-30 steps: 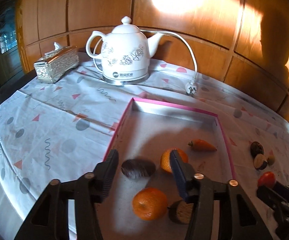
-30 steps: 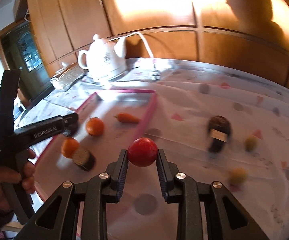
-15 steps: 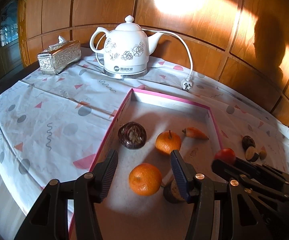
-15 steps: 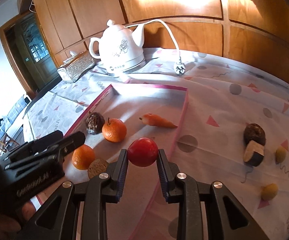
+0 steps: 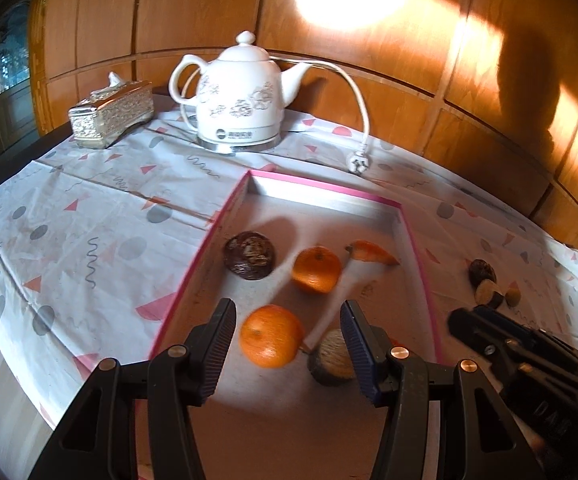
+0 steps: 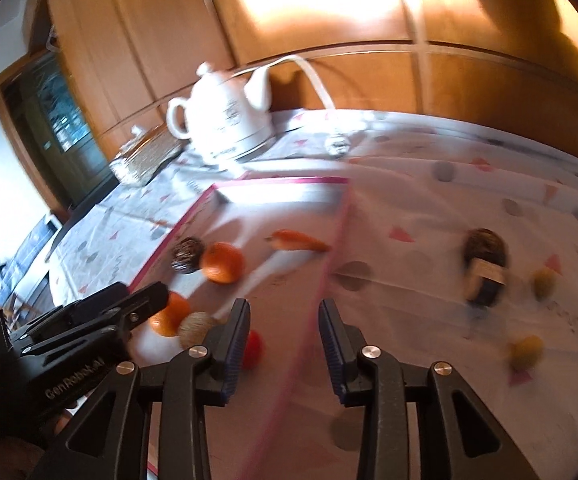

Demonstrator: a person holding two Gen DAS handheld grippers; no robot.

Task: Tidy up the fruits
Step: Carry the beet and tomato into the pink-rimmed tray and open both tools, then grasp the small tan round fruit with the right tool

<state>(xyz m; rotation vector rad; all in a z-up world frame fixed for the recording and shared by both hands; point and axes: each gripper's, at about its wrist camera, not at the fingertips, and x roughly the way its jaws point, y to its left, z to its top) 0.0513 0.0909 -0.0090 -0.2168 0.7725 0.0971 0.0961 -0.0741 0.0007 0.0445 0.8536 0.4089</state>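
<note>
A pink-rimmed tray (image 5: 233,208) (image 6: 339,216) holds two oranges (image 5: 271,336) (image 5: 316,270), a dark round fruit (image 5: 249,255), a carrot-like piece (image 5: 371,252) and a brown cut fruit (image 5: 331,356). A red tomato (image 6: 253,349) lies in the tray just left of my right gripper (image 6: 283,342), which is open and empty above the tray's right rim. My left gripper (image 5: 287,342) is open and empty above the near orange. A dark fruit (image 6: 484,246), a cut piece (image 6: 485,280) and two small yellow-green fruits (image 6: 526,351) (image 6: 544,282) lie on the cloth to the right.
A white electric kettle (image 5: 239,94) with its cord and plug (image 5: 359,163) stands at the back. A silver tissue box (image 5: 111,114) is at the back left. The patterned tablecloth (image 5: 89,220) covers the table; wood panelling is behind.
My right gripper has opened and let go of the red tomato, which now lies in the tray. The right view has swung right and is blurred. The left gripper stays open.
</note>
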